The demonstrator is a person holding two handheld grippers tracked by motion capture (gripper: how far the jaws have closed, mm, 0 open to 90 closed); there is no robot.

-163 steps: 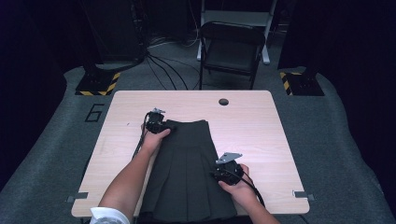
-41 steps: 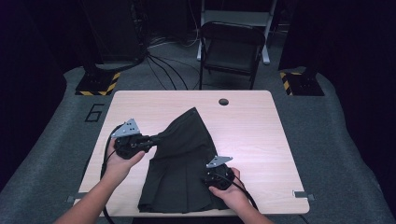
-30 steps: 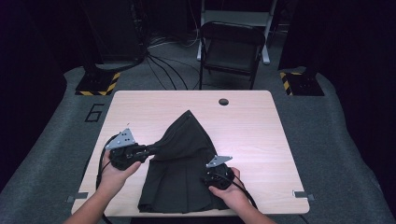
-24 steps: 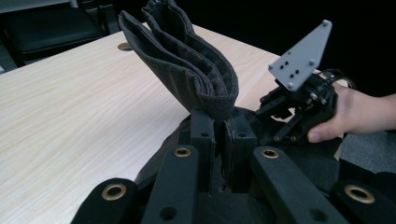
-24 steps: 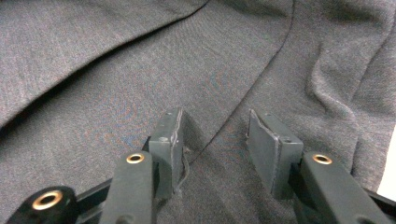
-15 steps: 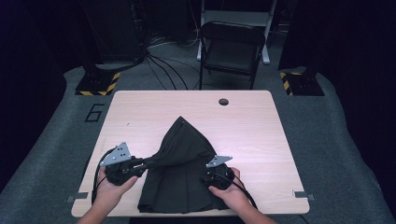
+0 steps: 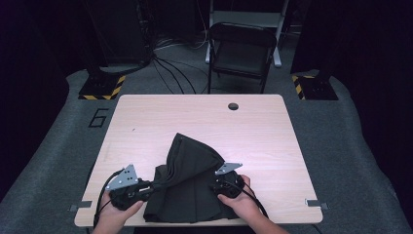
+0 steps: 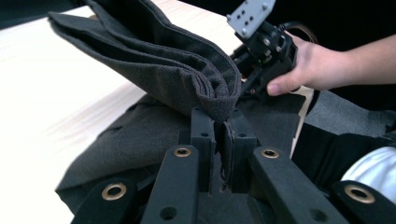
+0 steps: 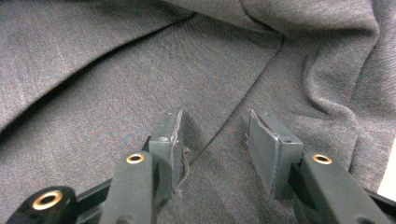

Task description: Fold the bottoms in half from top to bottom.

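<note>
A dark grey pleated garment (image 7: pixel 187 183) lies on the near part of the wooden table (image 7: pixel 204 119), partly folded over itself. My left gripper (image 7: pixel 151 185) is shut on a folded edge of the garment (image 8: pixel 205 84) and holds it above the layer below, near the table's front left. My right gripper (image 7: pixel 214 187) rests on the garment (image 9: pixel 140 56) at its right side, jaws open and pressed flat against the cloth with nothing between them. The right hand and its gripper (image 8: pixel 261 51) appear beyond the lifted fold.
A round hole (image 7: pixel 233 106) sits near the table's far edge. A black chair (image 7: pixel 241 51) stands behind the table. Cables (image 7: pixel 175 68) and yellow-striped bases (image 7: pixel 100 87) lie on the floor beyond.
My left gripper has pulled the garment's corner from the far left toward the table's near left, folding the cloth over itself. The right gripper has stayed in place on the garment.
</note>
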